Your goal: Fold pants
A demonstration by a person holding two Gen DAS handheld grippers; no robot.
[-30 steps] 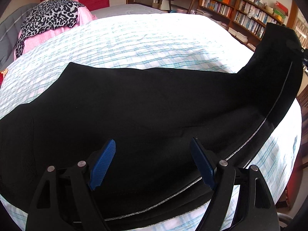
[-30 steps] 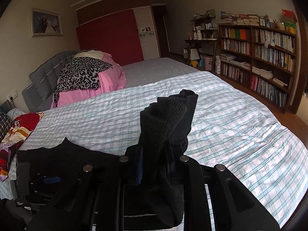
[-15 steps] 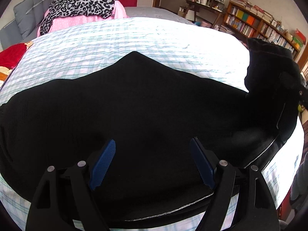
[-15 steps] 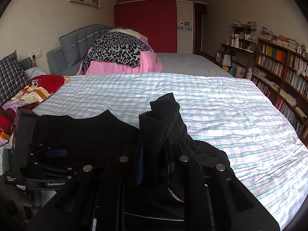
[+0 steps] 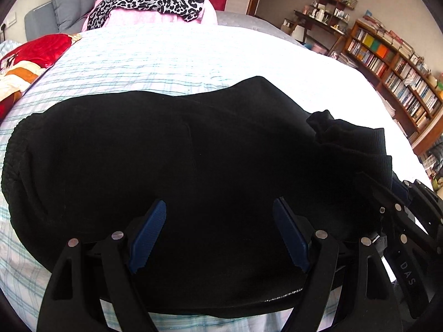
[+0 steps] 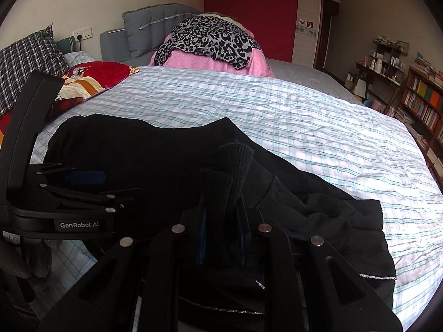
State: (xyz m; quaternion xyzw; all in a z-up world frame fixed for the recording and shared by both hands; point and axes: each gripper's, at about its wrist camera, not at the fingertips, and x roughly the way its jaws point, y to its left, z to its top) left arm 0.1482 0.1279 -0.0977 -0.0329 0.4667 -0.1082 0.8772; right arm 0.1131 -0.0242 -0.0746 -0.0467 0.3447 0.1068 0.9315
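The black pants (image 5: 171, 160) lie across the near part of the bed, folded lengthwise, with a thin silver stripe along the near edge. My left gripper (image 5: 218, 232) is open and empty, its blue pads spread just above the pants' near edge. My right gripper (image 6: 221, 238) is shut on the ribbed cuff end of the pants (image 6: 232, 171), which sticks up between the jaws. It holds the cuff low over the folded body. In the left wrist view the right gripper (image 5: 398, 207) shows at the right with the bunched cuff (image 5: 351, 149).
The bed has a white and blue checked sheet (image 6: 304, 116). A leopard-print cloth on a pink bundle (image 6: 210, 41) lies at the far end by the grey headboard. A red blanket (image 6: 94, 74) and a checked pillow (image 6: 25, 58) lie at the left. Bookshelves (image 5: 393, 63) line the right wall.
My right gripper has carried the cuff end leftward and down over the pants' body, doubling the leg back. The left gripper has stayed open at the near edge.
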